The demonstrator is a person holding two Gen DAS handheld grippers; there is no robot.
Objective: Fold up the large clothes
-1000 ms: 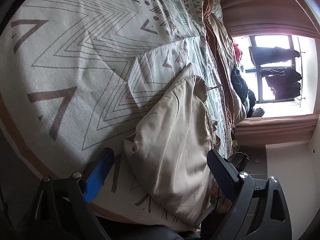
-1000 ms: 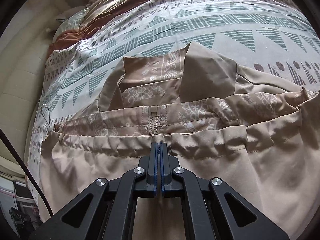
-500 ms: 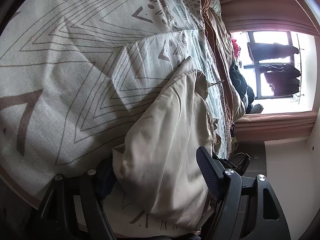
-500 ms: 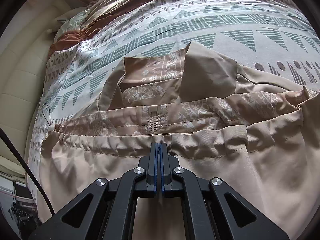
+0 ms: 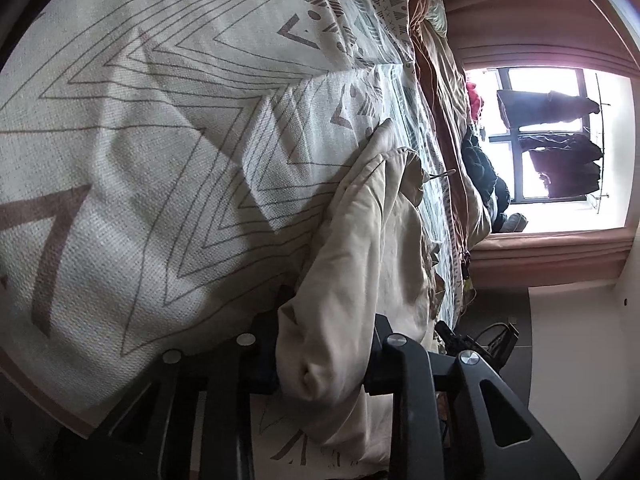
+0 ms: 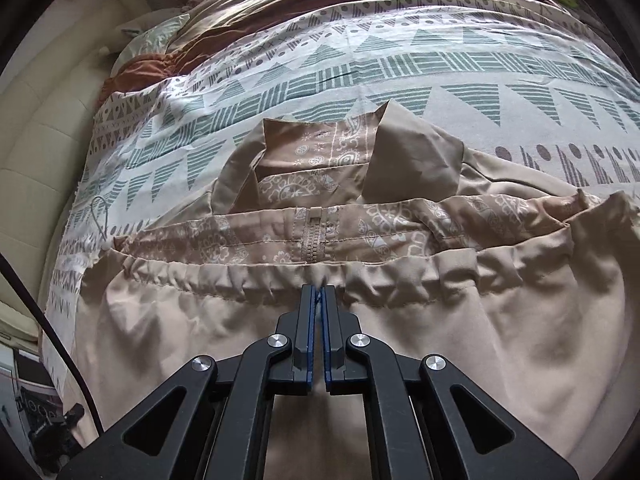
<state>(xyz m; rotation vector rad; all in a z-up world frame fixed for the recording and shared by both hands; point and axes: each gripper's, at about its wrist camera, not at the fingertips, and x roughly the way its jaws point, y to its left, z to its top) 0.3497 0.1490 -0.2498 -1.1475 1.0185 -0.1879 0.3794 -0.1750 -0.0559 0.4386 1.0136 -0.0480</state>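
jacket [image 6: 420, 344] on bed: left tongs [image 5: 320, 364] just closing on sleeve, right tongs [image 6: 319, 300] pinching hem.

a wide bed [image 5: 168, 128] fills most of the room, covered by a pale spread [image 6: 400, 68] printed with zigzags, green striped triangles and dots. rust-brown bedding [image 6: 320, 4] lies bunched along its far side, beside a cream padded headboard [image 6: 36, 152]. daylight pours through a window [image 5: 560, 152] framed by brownish-pink curtains [image 5: 552, 256], and dark clothes [image 5: 560, 160] hang against the glass. the floor [image 5: 504, 304] is dark, next to a white wall [image 5: 580, 352].
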